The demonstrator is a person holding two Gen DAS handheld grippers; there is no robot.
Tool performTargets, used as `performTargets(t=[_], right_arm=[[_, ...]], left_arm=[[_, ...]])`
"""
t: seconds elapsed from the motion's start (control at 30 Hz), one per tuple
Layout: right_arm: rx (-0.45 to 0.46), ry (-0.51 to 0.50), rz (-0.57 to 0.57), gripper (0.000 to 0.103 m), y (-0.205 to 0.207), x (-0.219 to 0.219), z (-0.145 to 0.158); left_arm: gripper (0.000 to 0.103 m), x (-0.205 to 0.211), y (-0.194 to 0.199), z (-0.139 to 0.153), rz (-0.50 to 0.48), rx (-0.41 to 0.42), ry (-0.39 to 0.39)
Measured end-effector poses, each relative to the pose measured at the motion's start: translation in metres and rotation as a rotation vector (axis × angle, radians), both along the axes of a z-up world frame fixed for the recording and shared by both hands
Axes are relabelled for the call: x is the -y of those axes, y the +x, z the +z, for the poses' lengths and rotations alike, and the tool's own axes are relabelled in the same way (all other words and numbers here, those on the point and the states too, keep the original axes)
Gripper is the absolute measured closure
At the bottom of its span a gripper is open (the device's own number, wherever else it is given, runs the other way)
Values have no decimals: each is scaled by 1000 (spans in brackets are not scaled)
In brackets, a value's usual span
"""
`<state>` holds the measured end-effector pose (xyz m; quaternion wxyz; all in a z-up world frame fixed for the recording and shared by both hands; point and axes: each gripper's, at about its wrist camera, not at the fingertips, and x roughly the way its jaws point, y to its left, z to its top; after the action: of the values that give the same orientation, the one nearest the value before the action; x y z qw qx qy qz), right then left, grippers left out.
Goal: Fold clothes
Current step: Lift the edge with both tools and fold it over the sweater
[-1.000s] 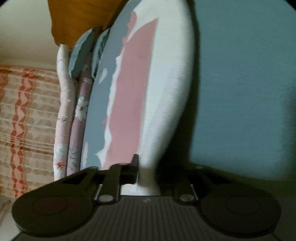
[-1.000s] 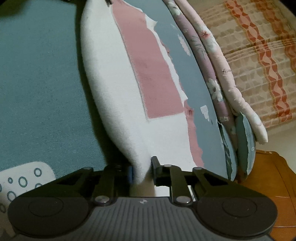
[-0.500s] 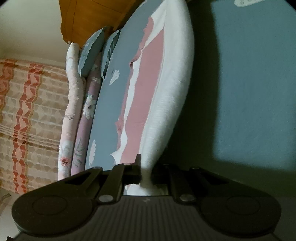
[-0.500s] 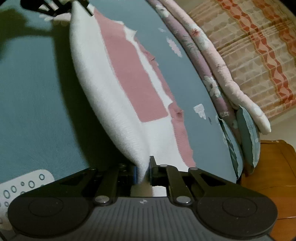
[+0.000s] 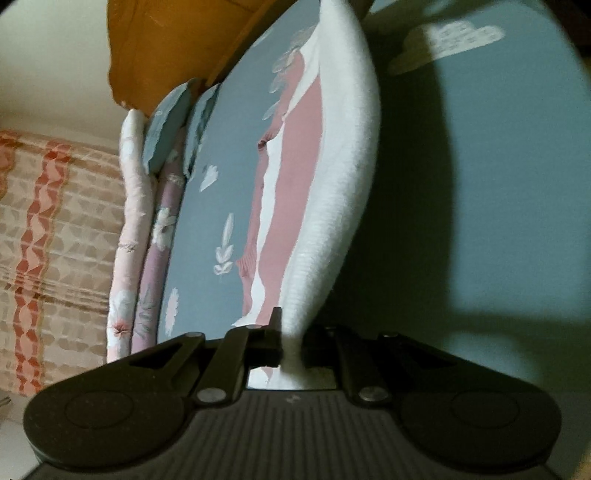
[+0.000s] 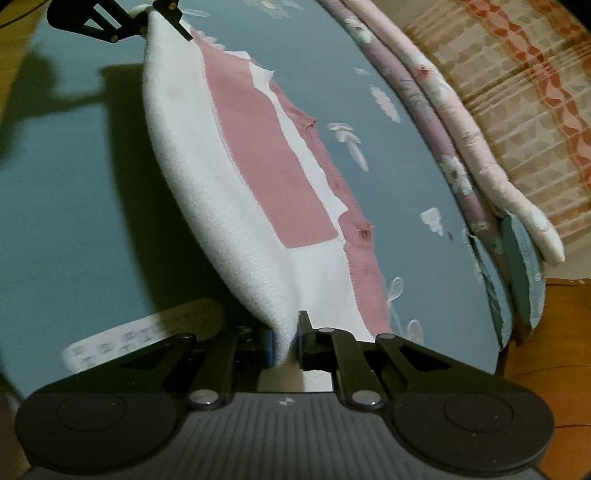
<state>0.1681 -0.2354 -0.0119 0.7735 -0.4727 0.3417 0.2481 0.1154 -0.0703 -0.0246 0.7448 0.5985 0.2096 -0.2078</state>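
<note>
A white and pink knitted garment [image 6: 236, 192] lies on a blue-grey bedsheet, its white edge lifted off the bed between my two grippers. My right gripper [image 6: 286, 343] is shut on one corner of that white edge. The left gripper [image 6: 155, 14], seen at the top left of the right wrist view, pinches the other corner. In the left wrist view the left gripper [image 5: 291, 347] is shut on the garment [image 5: 332, 206], which stretches away as a raised fold. The pink panel and the far white layer still rest on the sheet.
The blue-grey floral bedsheet [image 6: 66, 184] covers the bed. Rolled pink and purple floral bedding [image 6: 461, 122] lies along its far side, beside a beige and red patterned quilt [image 6: 524, 74]. Blue pillows [image 6: 521, 266] and a wooden headboard [image 5: 177, 48] stand at the bed's end.
Both grippers have risen with the white edge pinched in them, so the fold stands higher off the sheet and more of the bed shows around it.
</note>
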Motion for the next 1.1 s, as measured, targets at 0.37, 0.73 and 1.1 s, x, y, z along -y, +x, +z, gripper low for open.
performTargets(t=[0.37,0.73,1.1], right_arm=[[-173,32,19,90,-50,-6,-5],[-300,114,-56,71,-48,6,-27],[-333,454,-283,58,-44,72,25]], left_arm=[[96,-7,-47,-2,-37,-105,11],[81,-12,-50,-11,-1,-272,-35],[67,-60,-19,60,255,-433,-349]])
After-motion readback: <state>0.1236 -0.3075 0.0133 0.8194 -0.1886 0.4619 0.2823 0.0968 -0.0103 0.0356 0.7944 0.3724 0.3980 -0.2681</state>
